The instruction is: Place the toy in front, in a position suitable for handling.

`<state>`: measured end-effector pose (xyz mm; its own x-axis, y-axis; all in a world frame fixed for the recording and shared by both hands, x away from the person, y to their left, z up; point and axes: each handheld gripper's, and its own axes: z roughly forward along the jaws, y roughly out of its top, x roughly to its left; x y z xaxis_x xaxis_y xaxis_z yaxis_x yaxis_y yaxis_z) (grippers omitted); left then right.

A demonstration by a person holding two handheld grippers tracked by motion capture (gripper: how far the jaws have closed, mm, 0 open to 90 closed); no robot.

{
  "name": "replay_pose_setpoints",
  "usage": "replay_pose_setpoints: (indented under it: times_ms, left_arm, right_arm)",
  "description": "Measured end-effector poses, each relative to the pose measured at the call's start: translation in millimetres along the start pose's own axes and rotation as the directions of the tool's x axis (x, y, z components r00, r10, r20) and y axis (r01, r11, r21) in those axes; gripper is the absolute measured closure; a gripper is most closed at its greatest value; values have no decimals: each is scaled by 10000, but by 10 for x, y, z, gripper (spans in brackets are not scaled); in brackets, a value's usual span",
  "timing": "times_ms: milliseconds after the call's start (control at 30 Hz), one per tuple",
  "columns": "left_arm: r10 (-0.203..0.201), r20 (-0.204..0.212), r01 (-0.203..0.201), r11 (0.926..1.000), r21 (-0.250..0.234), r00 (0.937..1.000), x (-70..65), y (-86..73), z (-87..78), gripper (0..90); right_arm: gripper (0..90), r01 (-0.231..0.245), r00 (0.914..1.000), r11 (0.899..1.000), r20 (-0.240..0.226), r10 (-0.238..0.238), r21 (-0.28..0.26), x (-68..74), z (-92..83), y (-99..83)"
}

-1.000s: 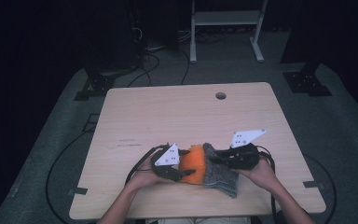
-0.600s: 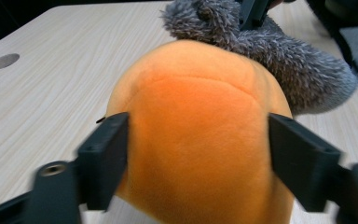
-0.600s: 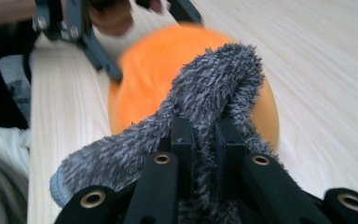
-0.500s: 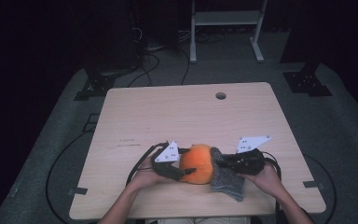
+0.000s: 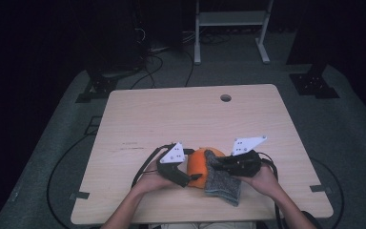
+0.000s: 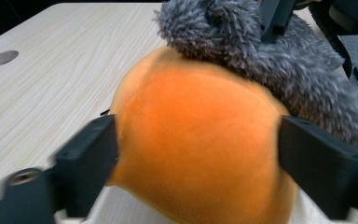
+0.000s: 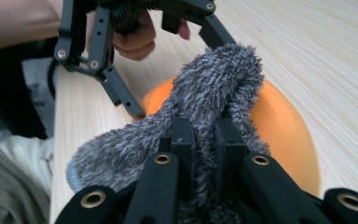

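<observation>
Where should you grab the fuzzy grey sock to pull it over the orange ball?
Probably at its open edge, where the sock bunches on top of the ball. The right gripper pinches that fold from the sock's side. The rim is the loose, thick part, so the jaws can get a bite there; the rest lies flat on the table.

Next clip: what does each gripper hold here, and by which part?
The right gripper is shut on a fold of the fuzzy grey sock. The left gripper, its jaws just opened, straddles the orange plush ball; whether its pads press cannot be told.
</observation>
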<state>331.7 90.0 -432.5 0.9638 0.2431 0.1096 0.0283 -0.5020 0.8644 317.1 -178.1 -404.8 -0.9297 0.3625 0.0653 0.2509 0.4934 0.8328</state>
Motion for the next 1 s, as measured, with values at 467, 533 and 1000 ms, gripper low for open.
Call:
replay_pose_setpoints:
  times_ms: [467, 533, 1000]
  left_arm:
    - [1009, -507, -1011, 9949, -19, 9936, -101, 85, -33, 364]
    - [441, -604, -443, 9990, -30, 9972, -74, 72, -3, 217]
    - [954, -469, -930, 9944, 503, 9943, -121, 125, -1, 350]
  right_arm:
    - [807, 377, 9993, 9990, -91, -375, 238, 53, -7, 92]
    - [806, 248, 9997, 9993, 1, -248, 262, 24, -51, 38]
    - [805, 694, 9957, 9974, -629, -682, 174, 140, 126, 260]
